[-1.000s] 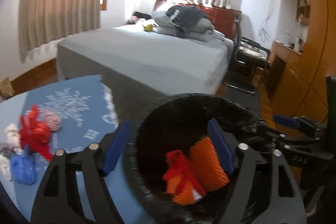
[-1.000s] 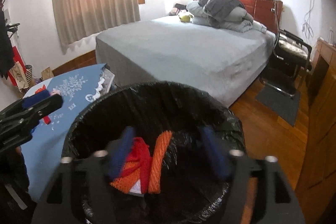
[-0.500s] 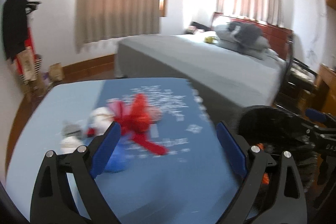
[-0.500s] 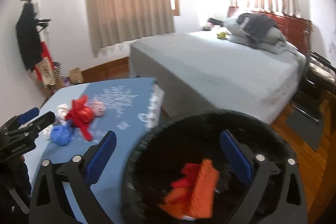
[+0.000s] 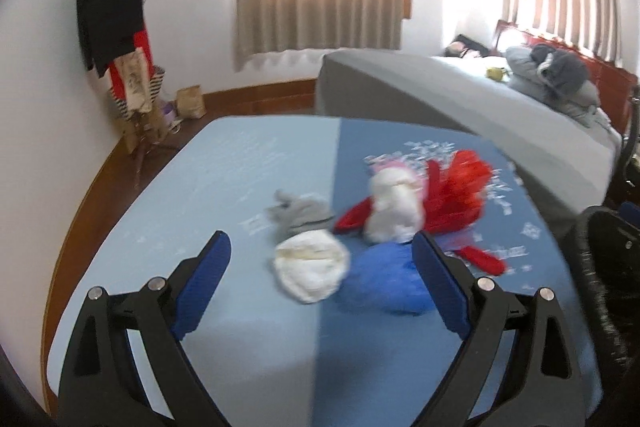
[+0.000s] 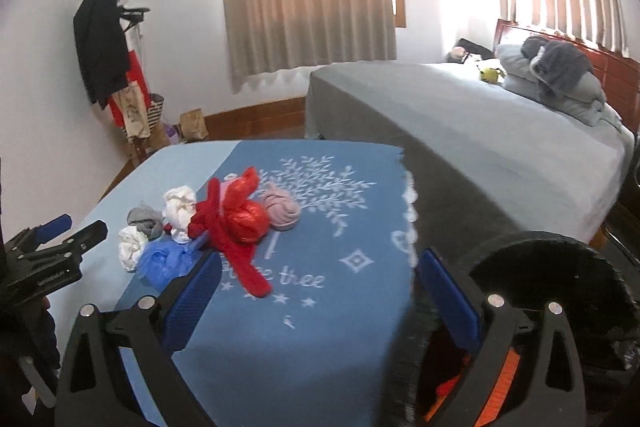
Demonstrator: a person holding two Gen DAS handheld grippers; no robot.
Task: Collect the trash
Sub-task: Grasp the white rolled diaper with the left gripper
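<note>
The left gripper [image 5: 320,263] is held wide with nothing in it; its jaws have just been opening. The right gripper [image 6: 320,279] is wide and empty too. The trash pile [image 5: 376,223] is seen at 12 o'clock on the blue table [image 5: 224,187]. One soft ball should be picked slowly. The black bin [image 6: 560,275] is kept at 3 o'clock.

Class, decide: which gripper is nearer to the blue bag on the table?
Left. The left gripper frames the blue bag; the right gripper sits further right, by the bin.
</note>
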